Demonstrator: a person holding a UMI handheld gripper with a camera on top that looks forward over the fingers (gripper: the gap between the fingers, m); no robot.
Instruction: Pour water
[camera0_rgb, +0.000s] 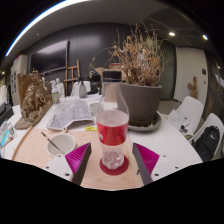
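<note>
We see the see-through cup (112, 137) with the red band standing on the table (40, 150) between our open gripper (112, 163) fingers, and we think it is light and slippery, so we should squeeze its middle softly.

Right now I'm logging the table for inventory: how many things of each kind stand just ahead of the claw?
Clear cups: 1
Red coasters: 1
Potted dry plants: 1
Open books or papers: 1
Total: 4
The claw is open, the cup between its fingers.
</note>
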